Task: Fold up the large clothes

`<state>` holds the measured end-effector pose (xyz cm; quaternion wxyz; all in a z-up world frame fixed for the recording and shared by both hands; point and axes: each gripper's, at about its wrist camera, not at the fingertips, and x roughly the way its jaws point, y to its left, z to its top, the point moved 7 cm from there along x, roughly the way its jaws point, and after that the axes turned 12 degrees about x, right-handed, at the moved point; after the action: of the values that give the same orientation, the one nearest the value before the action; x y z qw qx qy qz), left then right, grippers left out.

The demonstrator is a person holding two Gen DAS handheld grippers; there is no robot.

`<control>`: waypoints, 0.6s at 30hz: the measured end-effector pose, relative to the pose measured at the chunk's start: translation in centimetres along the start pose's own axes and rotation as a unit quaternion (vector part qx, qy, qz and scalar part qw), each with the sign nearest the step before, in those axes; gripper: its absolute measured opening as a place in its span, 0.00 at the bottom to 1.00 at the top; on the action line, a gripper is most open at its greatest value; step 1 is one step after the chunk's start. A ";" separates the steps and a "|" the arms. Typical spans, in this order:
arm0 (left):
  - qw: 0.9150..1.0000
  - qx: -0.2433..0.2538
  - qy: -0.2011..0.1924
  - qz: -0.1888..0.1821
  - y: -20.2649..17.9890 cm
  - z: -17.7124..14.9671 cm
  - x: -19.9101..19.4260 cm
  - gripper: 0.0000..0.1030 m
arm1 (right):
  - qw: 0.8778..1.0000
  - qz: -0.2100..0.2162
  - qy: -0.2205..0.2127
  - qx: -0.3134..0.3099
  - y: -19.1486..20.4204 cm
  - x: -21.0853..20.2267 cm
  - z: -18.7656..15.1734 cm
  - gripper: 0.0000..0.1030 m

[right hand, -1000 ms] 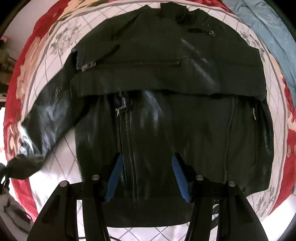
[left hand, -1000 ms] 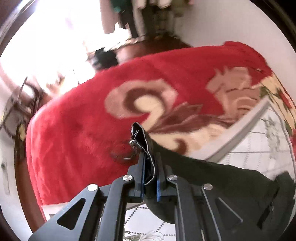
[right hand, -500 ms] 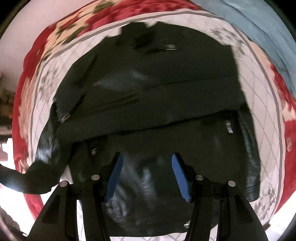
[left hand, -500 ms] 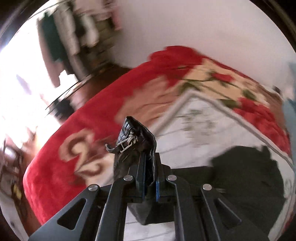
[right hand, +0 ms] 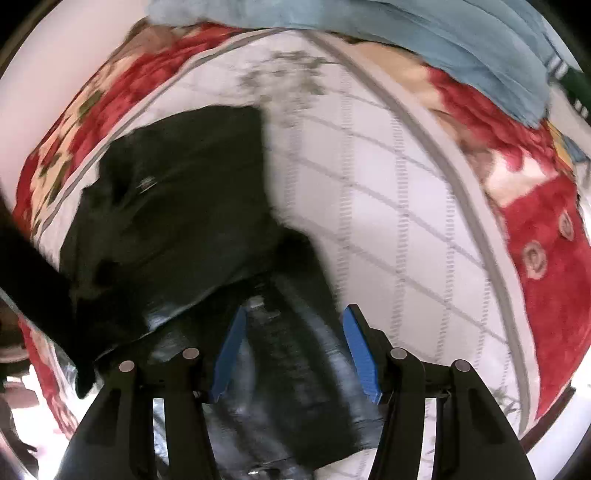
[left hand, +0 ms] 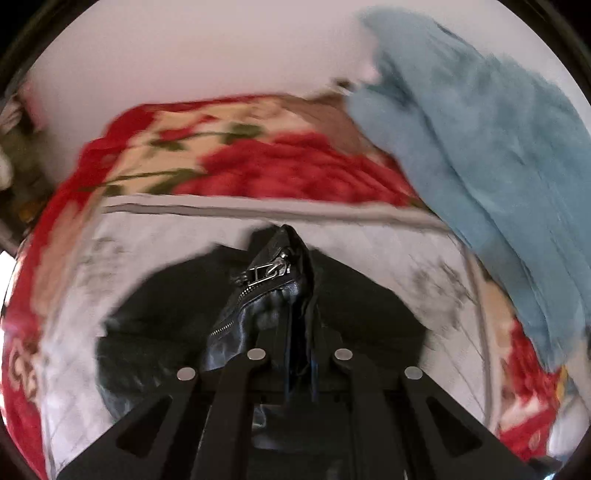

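A black leather jacket (right hand: 177, 206) lies on a white quilted sheet (right hand: 399, 221) on the bed. My left gripper (left hand: 300, 325) is shut on the jacket's sleeve cuff (left hand: 273, 280), which has a metal zipper, and holds it up over the jacket body (left hand: 155, 317). My right gripper (right hand: 293, 350) is open and empty, its blue pads (right hand: 229, 354) hovering just above the jacket's right side. Both views are blurred by motion.
A red floral blanket (left hand: 280, 166) covers the bed under the sheet. A light blue blanket (left hand: 480, 155) is heaped at the right, and shows along the top in the right wrist view (right hand: 406, 33). A white wall is behind the bed.
My left gripper has swung the cuff from the bed's left side over the jacket body. My right gripper has shifted toward the jacket's right edge, still open.
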<state>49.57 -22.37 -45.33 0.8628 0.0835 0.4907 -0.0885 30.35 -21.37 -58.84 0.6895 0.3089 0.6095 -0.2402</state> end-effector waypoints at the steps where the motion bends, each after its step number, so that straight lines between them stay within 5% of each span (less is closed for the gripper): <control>1: 1.000 0.009 0.005 -0.007 -1.5 0.1 0.8 0.04 | 1.000 -0.002 0.001 0.007 -1.1 0.2 0.6 0.56; 5: 0.998 0.049 0.047 -0.016 -6.2 -0.7 4.2 0.08 | 1.000 -0.010 0.014 0.024 -4.0 1.0 1.8 0.56; 9: 0.997 0.037 0.059 -0.043 -6.8 -1.7 4.9 0.19 | 0.999 -0.010 0.031 0.032 -5.9 1.8 2.2 0.56; 10: 0.997 0.037 0.055 -0.048 -6.7 -1.8 4.5 0.24 | 0.999 -0.009 0.035 0.033 -6.1 1.9 2.2 0.56; 12: 0.996 0.031 0.056 -0.057 -6.6 -2.2 4.2 0.67 | 0.998 -0.007 0.049 0.036 -6.7 2.0 2.0 0.56; 15: 0.996 0.007 0.056 -0.066 -4.5 -2.8 3.2 0.84 | 0.997 0.008 0.068 0.043 -6.8 1.7 1.8 0.56; 18: 0.997 -0.017 0.059 -0.049 -0.3 -3.8 2.1 0.89 | 0.995 0.034 0.083 0.040 -5.5 0.9 1.8 0.56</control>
<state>47.40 -21.90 -49.05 0.8284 0.0497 0.5455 -0.1172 27.77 -26.44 -60.31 0.6315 0.3758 0.6435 -0.2142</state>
